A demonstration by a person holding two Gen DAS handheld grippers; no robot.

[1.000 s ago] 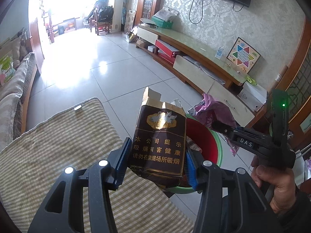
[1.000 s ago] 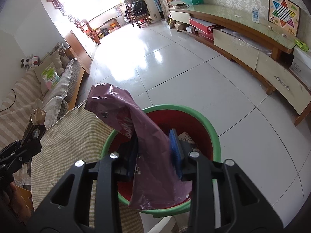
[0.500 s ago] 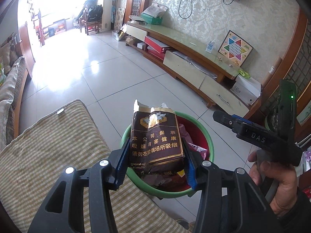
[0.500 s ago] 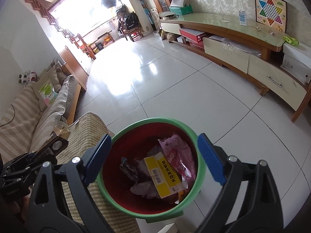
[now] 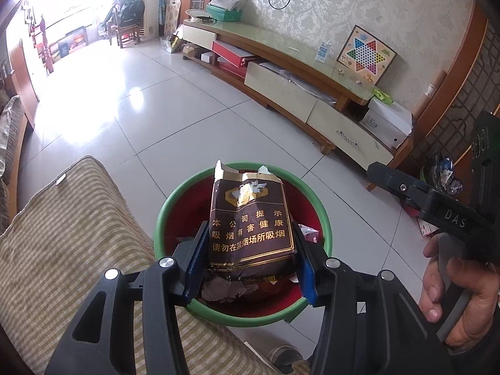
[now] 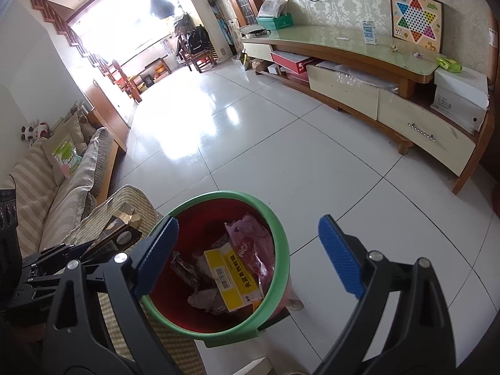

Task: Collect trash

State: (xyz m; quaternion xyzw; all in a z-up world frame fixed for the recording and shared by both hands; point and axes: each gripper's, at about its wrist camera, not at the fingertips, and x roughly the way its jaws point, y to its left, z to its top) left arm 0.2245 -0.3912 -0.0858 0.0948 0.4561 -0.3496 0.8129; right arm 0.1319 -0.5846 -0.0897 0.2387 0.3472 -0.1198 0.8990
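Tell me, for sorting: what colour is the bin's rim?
Green; the bin is red inside. Clearest in the right wrist view.

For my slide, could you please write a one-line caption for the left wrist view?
Left gripper holds a torn brown cigarette pack above the green-rimmed bin.

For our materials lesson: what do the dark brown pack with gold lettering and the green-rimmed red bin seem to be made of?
Dark brown pack with gold lettering: probably thin printed card or paper with a glossy finish; its top edge is torn ragged and its face creased. Green-rimmed red bin: likely moulded plastic; smooth, evenly coloured rim with a slight sheen.
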